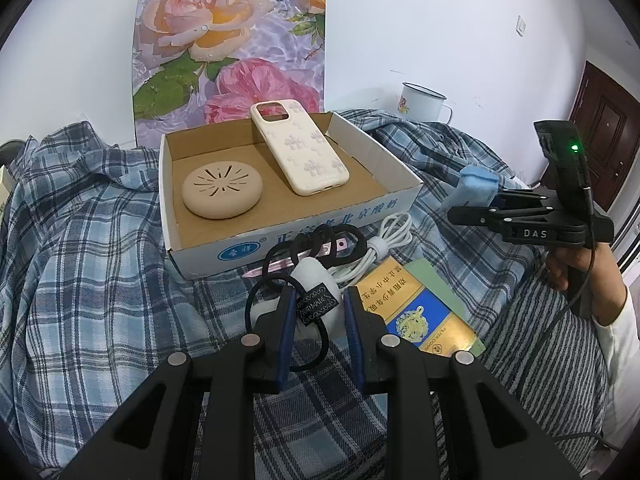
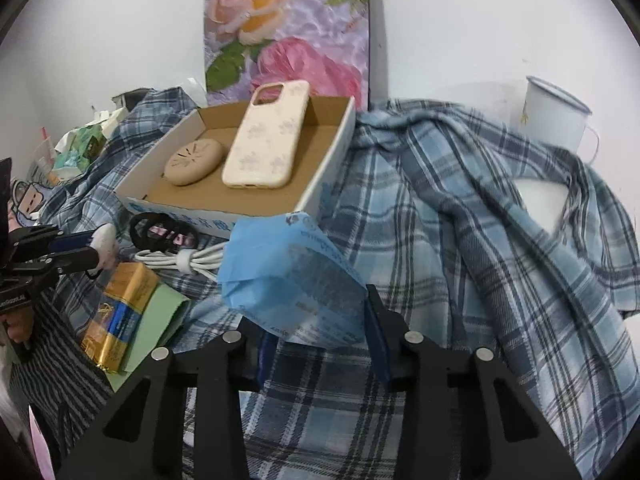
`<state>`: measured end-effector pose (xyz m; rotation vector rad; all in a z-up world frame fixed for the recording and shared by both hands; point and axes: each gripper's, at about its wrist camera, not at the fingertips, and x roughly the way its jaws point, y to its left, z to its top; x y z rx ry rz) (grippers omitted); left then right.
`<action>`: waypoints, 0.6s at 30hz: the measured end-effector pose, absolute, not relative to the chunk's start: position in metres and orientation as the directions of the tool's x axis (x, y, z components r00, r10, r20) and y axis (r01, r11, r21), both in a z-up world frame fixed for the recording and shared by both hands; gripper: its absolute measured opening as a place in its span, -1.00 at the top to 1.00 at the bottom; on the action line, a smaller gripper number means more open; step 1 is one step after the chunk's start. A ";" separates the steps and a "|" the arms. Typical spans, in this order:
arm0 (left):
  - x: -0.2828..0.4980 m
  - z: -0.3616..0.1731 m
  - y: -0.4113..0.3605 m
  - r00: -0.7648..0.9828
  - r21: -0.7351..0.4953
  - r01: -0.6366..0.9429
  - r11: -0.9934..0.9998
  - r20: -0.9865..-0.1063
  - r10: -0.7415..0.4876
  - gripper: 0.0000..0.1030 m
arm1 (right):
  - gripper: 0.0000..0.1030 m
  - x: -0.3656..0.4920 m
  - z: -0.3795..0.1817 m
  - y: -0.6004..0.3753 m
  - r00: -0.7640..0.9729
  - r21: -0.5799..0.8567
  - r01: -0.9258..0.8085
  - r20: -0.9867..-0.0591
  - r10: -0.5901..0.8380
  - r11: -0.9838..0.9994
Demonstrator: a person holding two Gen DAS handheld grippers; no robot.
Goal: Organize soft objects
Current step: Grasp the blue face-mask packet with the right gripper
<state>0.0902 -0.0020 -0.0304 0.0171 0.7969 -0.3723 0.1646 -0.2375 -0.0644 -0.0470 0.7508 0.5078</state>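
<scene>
My left gripper (image 1: 320, 314) is shut on a white plush hair tie (image 1: 316, 280) with a black label and a black elastic loop, just in front of the cardboard box (image 1: 280, 236). In the right wrist view, the left gripper (image 2: 96, 250) shows at the left edge with the white plush hair tie (image 2: 105, 240) at its tips. My right gripper (image 2: 320, 340) is shut on a blue tissue packet (image 2: 292, 280), held above the plaid cloth to the right of the box (image 2: 332, 160). Inside the box lie a cream phone case (image 1: 304, 152) and a round tan pad (image 1: 222, 190).
Black hair ties (image 1: 320, 244), a pink clip (image 1: 280, 268), a coiled white cable (image 1: 392, 236) and a gold-and-blue pack (image 1: 416, 312) on a green card lie before the box. A plaid shirt (image 2: 460, 220) covers the surface. An enamel mug (image 2: 556, 116) and a floral board (image 1: 232, 40) stand behind.
</scene>
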 end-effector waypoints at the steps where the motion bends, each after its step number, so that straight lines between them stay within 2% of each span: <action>1: 0.090 -0.030 -0.002 0.639 -0.125 0.331 0.935 -0.700 -0.320 0.51 | 0.28 0.163 -0.063 -0.238 0.624 0.136 -0.460 -0.653 0.429 0.877; 7: 0.088 -0.026 -0.001 0.656 -0.123 0.328 0.937 -0.684 -0.320 0.51 | 0.30 0.150 -0.049 -0.243 0.680 0.124 -0.480 -0.573 0.458 0.868; 18: 0.085 -0.012 0.007 0.711 -0.124 0.314 0.941 -0.627 -0.320 0.51 | 0.32 0.136 -0.032 -0.241 0.734 0.069 -0.494 -0.501 0.458 0.867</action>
